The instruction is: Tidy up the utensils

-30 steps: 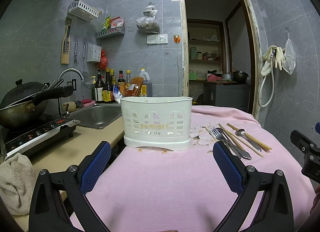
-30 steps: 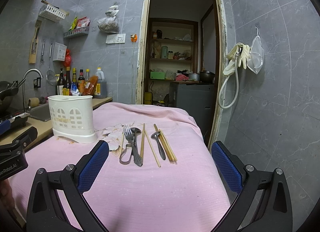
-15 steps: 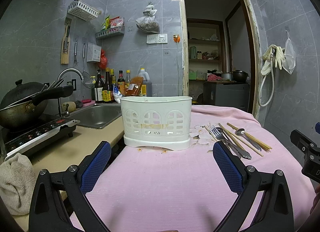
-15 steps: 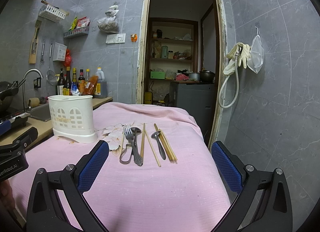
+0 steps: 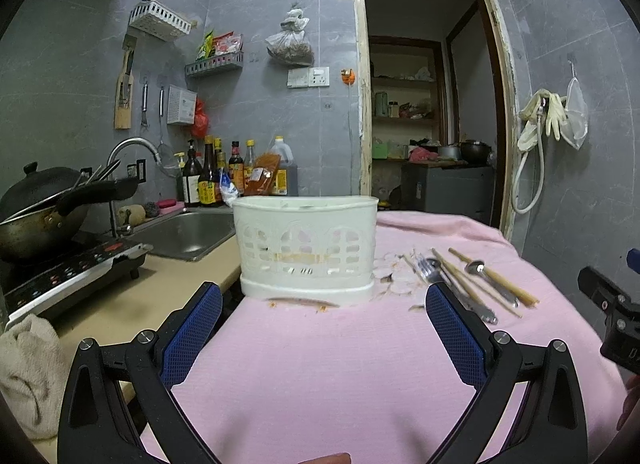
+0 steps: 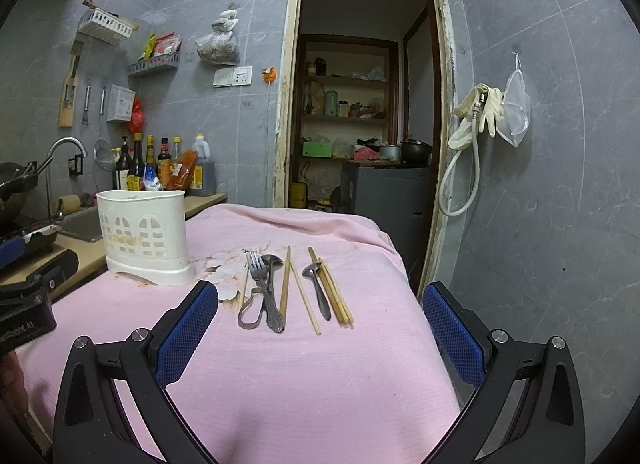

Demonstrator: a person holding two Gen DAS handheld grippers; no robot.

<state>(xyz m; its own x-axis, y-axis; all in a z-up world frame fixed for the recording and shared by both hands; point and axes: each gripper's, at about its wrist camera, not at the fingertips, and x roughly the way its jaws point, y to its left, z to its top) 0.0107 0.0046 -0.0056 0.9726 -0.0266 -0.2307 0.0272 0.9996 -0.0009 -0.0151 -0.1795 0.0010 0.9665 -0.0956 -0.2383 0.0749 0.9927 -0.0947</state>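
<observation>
Utensils (image 6: 280, 288) ahead of wide-open right claw (image 6: 320, 334), left claw (image 5: 324, 334) open, empty

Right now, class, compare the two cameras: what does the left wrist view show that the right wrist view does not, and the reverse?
Only the left wrist view shows the open left gripper, the beige cloth and the induction cooker. Only the right wrist view shows the open right gripper and the looped handle beside the fork. Both show the white utensil holder, chopsticks, spoons, pink cloth and doorway.
</observation>
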